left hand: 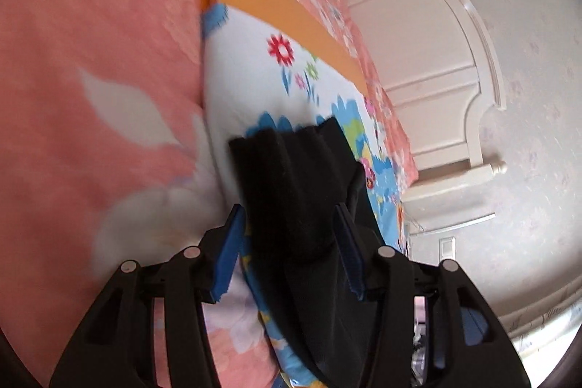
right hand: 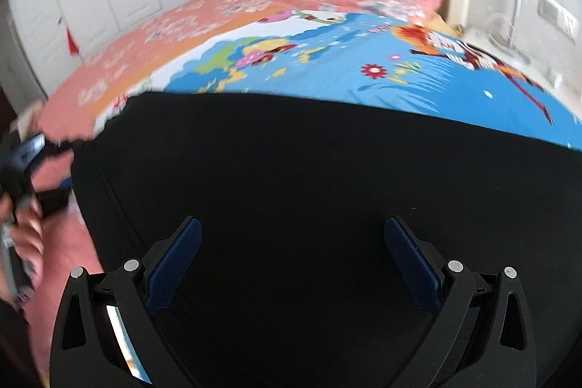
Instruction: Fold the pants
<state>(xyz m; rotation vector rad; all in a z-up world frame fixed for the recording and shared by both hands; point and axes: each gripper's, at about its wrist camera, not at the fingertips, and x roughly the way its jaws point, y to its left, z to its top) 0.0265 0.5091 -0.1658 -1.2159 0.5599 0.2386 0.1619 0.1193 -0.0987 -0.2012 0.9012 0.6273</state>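
Black pants (right hand: 309, 177) lie flat on the bed (right hand: 473, 90) directly under your wide-spread, empty right claw (right hand: 291, 260), while your left claw (left hand: 291, 242) straddles their bunched end, grip unclear.

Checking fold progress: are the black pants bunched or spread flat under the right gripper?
Spread flat. In the right wrist view the black pants lie as one smooth sheet over the cartoon bedcover, beneath the open right gripper.

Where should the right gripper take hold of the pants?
Probably the left edge of the pants, coming in from the left: the cloth lies flat on the bed, and only an edge gives the open right gripper something to pinch.
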